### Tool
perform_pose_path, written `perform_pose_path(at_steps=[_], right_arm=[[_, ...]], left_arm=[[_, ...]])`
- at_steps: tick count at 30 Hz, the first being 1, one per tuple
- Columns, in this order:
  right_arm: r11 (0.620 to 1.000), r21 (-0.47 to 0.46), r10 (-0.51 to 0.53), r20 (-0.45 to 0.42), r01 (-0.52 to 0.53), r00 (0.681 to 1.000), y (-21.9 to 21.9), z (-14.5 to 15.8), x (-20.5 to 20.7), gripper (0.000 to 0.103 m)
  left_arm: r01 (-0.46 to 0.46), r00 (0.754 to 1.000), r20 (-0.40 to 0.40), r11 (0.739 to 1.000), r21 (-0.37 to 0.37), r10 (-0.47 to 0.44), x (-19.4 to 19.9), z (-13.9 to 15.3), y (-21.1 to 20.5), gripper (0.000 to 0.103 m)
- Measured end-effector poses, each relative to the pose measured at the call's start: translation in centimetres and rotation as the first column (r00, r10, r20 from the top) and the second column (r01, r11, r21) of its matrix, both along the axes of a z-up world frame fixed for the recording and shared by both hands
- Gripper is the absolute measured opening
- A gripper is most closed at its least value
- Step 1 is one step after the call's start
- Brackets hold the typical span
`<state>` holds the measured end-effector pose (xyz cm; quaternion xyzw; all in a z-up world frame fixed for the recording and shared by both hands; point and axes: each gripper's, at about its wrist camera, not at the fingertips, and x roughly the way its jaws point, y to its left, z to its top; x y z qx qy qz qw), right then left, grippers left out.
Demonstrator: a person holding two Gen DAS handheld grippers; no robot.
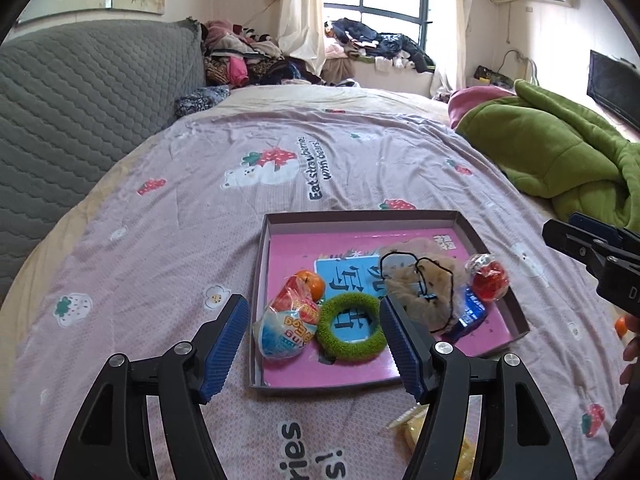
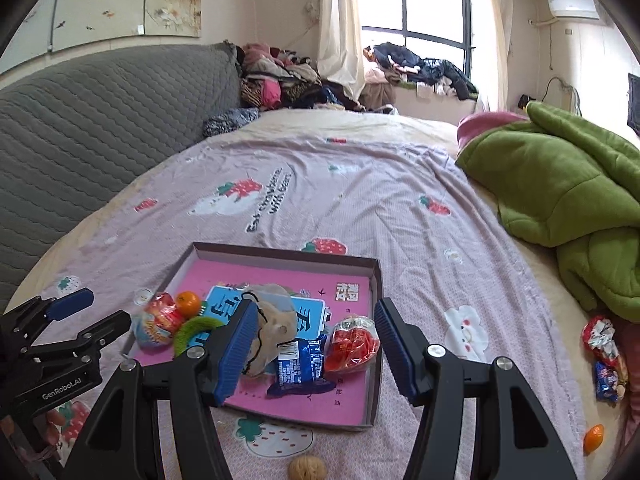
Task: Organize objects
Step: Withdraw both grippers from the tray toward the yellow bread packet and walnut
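A shallow box (image 2: pixel 372 360) is seen on the bed (image 2: pixel 360 208), holding a green ring (image 1: pixel 350 330), a tangerine (image 2: pixel 188 304), a blue snack packet (image 2: pixel 298 364) and a red wrapped sweet (image 2: pixel 352 344). Above the box, the left gripper (image 1: pixel 312 352) and right gripper (image 2: pixel 312 356) are held, jaws wide and empty. A walnut (image 2: pixel 307 468) is seen just outside the box.

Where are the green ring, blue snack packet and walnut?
green ring (image 1: pixel 352 330), left wrist view, lower band.
blue snack packet (image 2: pixel 299 366), right wrist view, middle of wrapper.
walnut (image 2: pixel 307 469), right wrist view, top of shell.
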<state>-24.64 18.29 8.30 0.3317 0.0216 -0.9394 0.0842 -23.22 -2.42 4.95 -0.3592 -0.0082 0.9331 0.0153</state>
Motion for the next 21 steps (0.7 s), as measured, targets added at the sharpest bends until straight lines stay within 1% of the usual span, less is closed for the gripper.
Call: perform_pose_path(at_steps=[7,11,14,21], right_arm=[[1.0,-0.005,0.017,-0.046,-0.017,0.999,-0.1,1.8,2.4,0.06],[1.0,-0.004,0.021,-0.054,-0.022,0.998,-0.1,2.3,3.6,0.06],[1.0,0.02,0.018,-0.07,-0.017,0.997,-0.2,2.6,4.5,0.06],[1.0,0.008,0.022,-0.08,-0.021,0.997,0.2,3.3,6.4,0.06]], left_arm=[[0.008,1.0,-0.01,1.0,0.011,-0.008,2.0,1.5,0.7,0.07],[0.017,1.0,-0.012,1.0,0.018,-0.017,3.1,2.1,1.2,0.07],[0.022,1.0,-0.017,1.0,0.014,-0.022,3.8,2.6,1.6,0.07],[0.029,0.999,-0.019,1.0,0.006,-0.029,5.3,3.5,2.3,0.07]])
